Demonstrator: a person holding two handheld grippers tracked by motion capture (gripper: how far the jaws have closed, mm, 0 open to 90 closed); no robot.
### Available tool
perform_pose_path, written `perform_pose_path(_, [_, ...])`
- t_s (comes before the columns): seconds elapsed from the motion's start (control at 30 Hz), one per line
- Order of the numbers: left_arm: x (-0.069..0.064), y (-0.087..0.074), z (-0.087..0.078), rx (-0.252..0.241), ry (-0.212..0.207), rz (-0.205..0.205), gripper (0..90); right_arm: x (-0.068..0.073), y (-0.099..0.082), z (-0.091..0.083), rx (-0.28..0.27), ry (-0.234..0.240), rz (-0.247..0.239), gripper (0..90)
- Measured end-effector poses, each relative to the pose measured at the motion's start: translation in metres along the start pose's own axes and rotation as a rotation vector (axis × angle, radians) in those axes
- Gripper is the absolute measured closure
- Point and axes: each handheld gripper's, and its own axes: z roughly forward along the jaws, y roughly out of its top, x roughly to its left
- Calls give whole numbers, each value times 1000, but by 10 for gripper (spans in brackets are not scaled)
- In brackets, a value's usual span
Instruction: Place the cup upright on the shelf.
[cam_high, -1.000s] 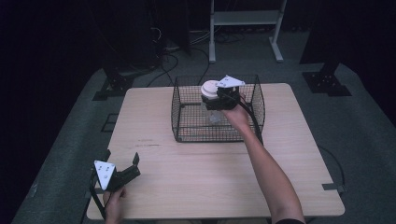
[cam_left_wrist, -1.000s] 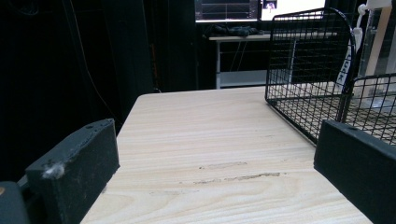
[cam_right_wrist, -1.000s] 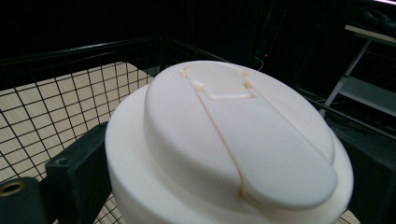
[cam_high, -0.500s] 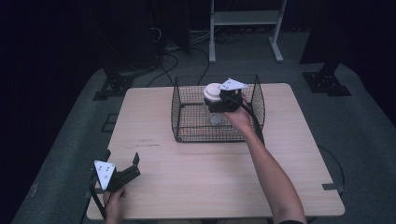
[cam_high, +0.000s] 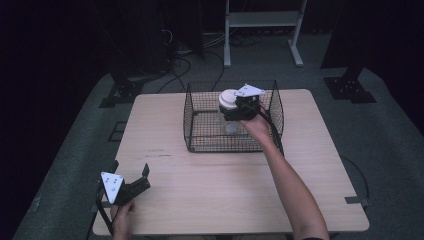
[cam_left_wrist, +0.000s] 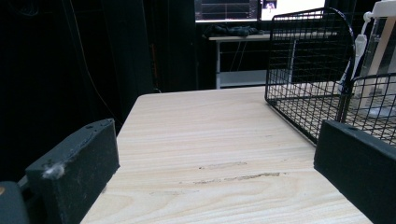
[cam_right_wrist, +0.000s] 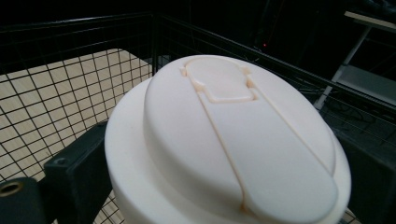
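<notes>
A clear bottle with a white flip lid (cam_high: 228, 98) stands upright inside the black wire basket (cam_high: 200, 146) at the table's far middle. My right gripper (cam_high: 231, 111) is shut on it just under the lid. Up close, the lid (cam_right_wrist: 233, 126) sits between the two black jaws of the right gripper (cam_right_wrist: 224, 177). My left gripper (cam_high: 131, 169) rests open near the table's front left corner with nothing between its fingers. In its own view the left gripper (cam_left_wrist: 215, 163) faces the basket (cam_left_wrist: 303, 70) and the bottle (cam_left_wrist: 383, 60) from afar.
The light wooden table (cam_high: 215, 195) has bare room between the basket and its front edge. A white metal stand (cam_high: 262, 20) and dark equipment bases with cables (cam_high: 120, 92) stand on the floor beyond the table.
My right gripper and the bottle have shifted very slightly inside the basket. The left gripper has stayed put.
</notes>
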Motion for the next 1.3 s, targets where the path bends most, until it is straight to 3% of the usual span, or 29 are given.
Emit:
perform_pose_path(0.6, [0,0,0,4,8,1,0,-2,0,-1,-1,-8,5,17])
perform_pose_path(0.83, [0,0,0,6,9,0,0,-3,5,-6,-46,-10,19,8])
perform_pose_path(1.03, [0,0,0,5,8,0,0,-5,6,-10,-53,-8,29,7])
perform_pose_path(1.3, [0,0,0,2,7,2,0,-6,15,-26,-107,-6,43,7])
